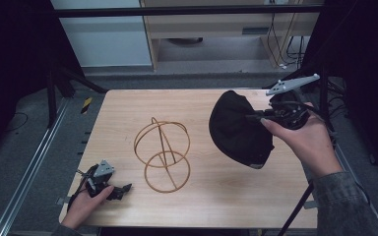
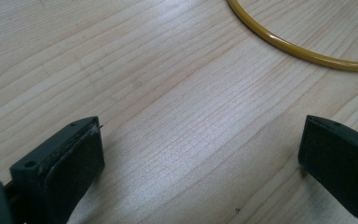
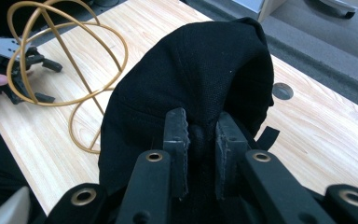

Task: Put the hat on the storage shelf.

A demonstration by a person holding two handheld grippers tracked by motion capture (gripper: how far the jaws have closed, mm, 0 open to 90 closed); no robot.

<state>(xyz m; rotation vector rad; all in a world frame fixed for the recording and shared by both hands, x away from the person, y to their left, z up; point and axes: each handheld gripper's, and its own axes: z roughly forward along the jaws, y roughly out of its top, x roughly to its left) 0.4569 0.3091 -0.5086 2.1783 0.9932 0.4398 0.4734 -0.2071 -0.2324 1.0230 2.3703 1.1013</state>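
Carrying a black cap (image 1: 238, 130) clamped in the right gripper (image 3: 200, 140) fingers, lifted above the right of the tabletop (image 1: 226, 196); next, probably seat it over the wire stand (image 1: 162, 155) at centre. Left gripper (image 1: 120, 191) rests near-left, fingers open.

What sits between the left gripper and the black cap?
The gold wire stand, seen in the high view; left gripper rests open, black cap hangs from the right gripper.
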